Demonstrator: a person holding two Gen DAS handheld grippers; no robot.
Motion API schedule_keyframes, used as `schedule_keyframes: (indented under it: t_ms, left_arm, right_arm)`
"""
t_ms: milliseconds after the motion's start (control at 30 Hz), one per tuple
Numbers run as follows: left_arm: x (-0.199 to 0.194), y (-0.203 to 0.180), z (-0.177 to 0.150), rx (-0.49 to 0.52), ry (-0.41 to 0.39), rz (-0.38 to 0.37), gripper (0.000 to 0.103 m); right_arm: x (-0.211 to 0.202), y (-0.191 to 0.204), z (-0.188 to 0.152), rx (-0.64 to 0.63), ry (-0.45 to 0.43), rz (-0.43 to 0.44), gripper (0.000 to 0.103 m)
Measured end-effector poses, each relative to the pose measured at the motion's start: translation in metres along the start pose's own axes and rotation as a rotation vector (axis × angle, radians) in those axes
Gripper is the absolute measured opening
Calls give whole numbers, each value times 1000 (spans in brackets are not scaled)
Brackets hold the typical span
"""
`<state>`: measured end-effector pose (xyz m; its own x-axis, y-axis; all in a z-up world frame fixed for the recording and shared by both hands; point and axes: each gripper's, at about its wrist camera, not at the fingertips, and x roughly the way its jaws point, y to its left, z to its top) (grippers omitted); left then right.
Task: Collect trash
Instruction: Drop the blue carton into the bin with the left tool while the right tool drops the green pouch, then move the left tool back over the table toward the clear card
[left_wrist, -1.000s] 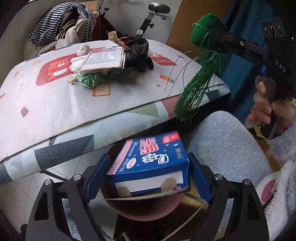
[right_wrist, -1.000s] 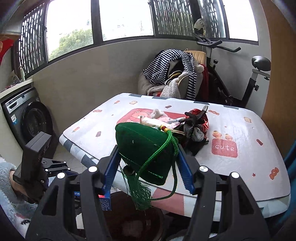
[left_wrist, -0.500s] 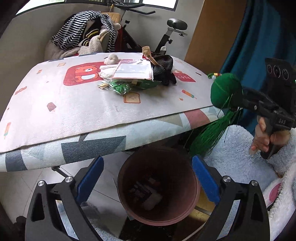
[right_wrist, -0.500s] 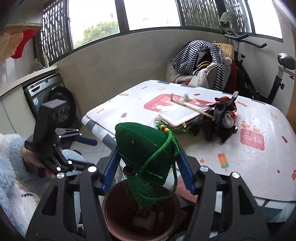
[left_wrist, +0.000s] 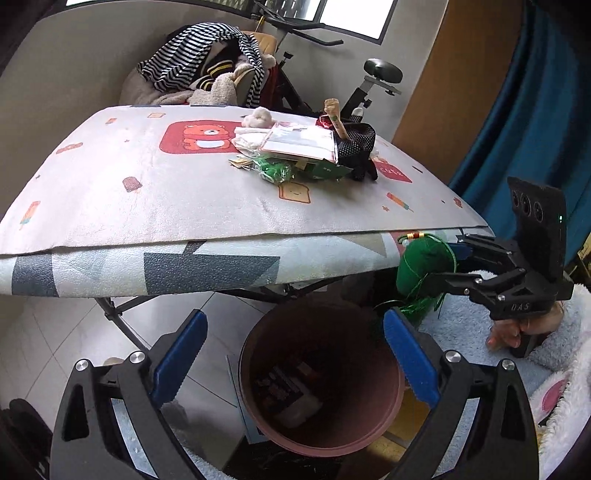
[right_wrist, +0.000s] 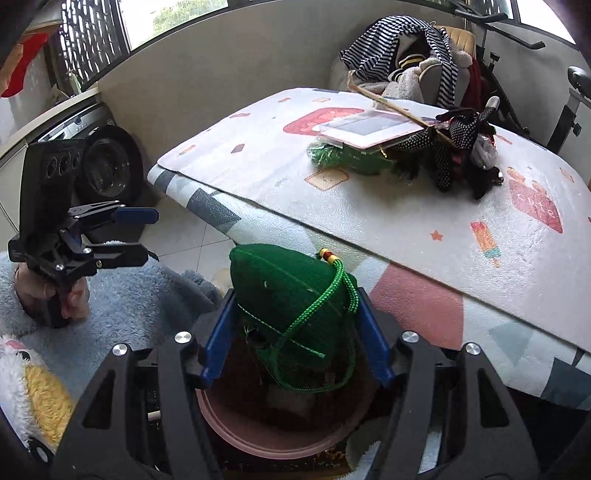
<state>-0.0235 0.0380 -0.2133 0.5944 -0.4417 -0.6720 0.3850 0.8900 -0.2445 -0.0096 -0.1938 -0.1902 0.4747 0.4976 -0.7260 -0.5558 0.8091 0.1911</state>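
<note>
Two views. Left wrist: my left gripper (left_wrist: 291, 363) gapes empty over the bin (left_wrist: 320, 441). Right wrist: my right gripper (right_wrist: 293, 341) clamps the green tasselled ornament (right_wrist: 291, 291) above the bin's rim at six o'clock; its cord could snag a finger on release.

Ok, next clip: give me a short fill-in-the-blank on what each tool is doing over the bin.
1. The right tool is shut on a ____ ornament with a cord.
2. The left tool is open and holds ____.
3. The round bin stands on the floor, lower than the edge of the ____.
4. The ornament hangs right above the ____.

Missing words: green; nothing; table; bin
</note>
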Motion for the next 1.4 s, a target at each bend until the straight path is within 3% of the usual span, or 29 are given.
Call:
schedule_keyframes:
  t_ms: [433,533,600,700,1400]
  left_arm:
    - [4,4,-1,-34,23,-14,94]
    - [4,4,-2,-35,20,-13,94]
    - [3,5,-2,-42,18,-13,94]
    - [3,7,-2,-53,17,-10,94]
    - [2,7,-2,-57,10,38,94]
  right_arm:
    - [10,0,-1,-13,21,-19,65]
    - [11,0,-1,-19,22,-22,76]
    - [11,0,-1,-16,21,-27,91]
    - [11,-2,-1,-7,23,-34,95]
    - [10,-13,-2,29,17,-51,97]
